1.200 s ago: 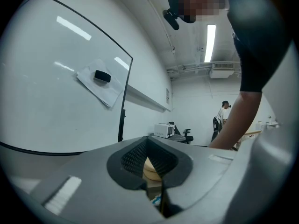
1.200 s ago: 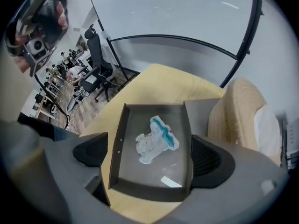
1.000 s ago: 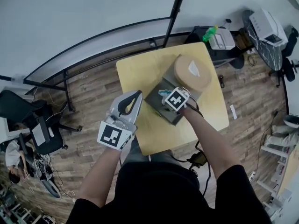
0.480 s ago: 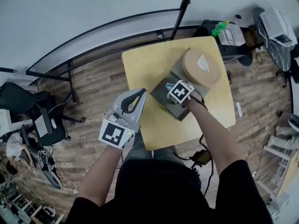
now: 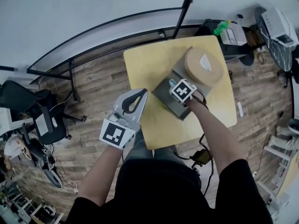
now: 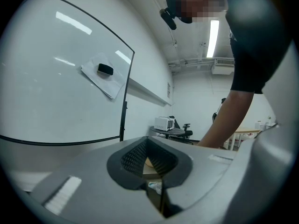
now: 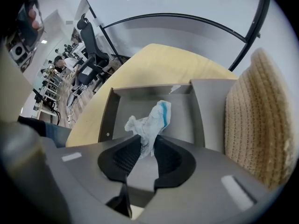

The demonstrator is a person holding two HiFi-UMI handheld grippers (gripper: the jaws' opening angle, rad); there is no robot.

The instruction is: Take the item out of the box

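Observation:
An open grey box (image 5: 163, 90) stands on the yellow table (image 5: 149, 64), against a tan woven round thing (image 5: 203, 66). My right gripper (image 5: 174, 101) reaches down into the box. In the right gripper view its jaws are closing and its fingertips (image 7: 147, 146) pinch a crumpled white item with a blue stripe (image 7: 152, 118), which stands up from the box floor (image 7: 182, 120). My left gripper (image 5: 139, 94) hangs off the table's left edge, above the floor. Its pads (image 6: 148, 158) meet with nothing between them.
The tan woven round thing (image 7: 257, 120) rises right beside the box's right wall. A whiteboard frame (image 5: 117, 24) runs behind the table. Office chairs (image 5: 39, 125), cables and desks with equipment (image 5: 278, 27) stand on the wooden floor around it.
The head view has shifted slightly, so the table sits a little further right. The right gripper stays over the box and the left gripper keeps its place beside the table.

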